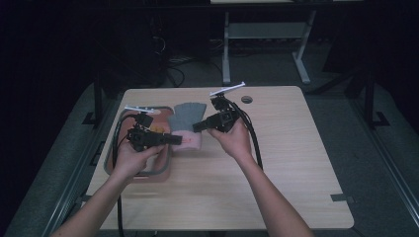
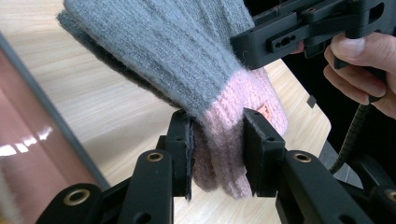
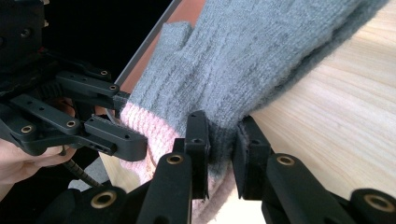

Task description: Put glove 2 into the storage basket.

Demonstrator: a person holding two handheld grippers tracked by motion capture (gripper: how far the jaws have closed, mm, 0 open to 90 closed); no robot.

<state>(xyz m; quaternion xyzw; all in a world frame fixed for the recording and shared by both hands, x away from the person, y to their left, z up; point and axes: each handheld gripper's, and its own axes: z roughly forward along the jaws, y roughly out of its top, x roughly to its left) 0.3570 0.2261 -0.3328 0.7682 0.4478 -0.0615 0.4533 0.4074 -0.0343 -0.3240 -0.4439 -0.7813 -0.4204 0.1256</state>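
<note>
High view — both tongs grip glove [image 1: 187,127].

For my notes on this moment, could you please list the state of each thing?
Grey knitted glove with pink cuff: held off the table at its cuff by both tongs.
Left tongs: shut on the pink cuff.
Right tongs: shut on the cuff edge.
Pinkish tray with grey rim: lying flat on the table.

We see a knitted glove [image 2: 187,60] of fuzzy, ribbed wool-like yarn, grey on the body and pink at the cuff [image 2: 233,140], with a soft, matt nap. The table [image 1: 276,163] looks like pale wood-grain laminate, smooth and faintly sheened. The tray [image 2: 28,135] has a glossy pinkish surface catching reflections. The left gripper [image 2: 217,149] looks like matt black plastic with brassy metal rivets.
</note>
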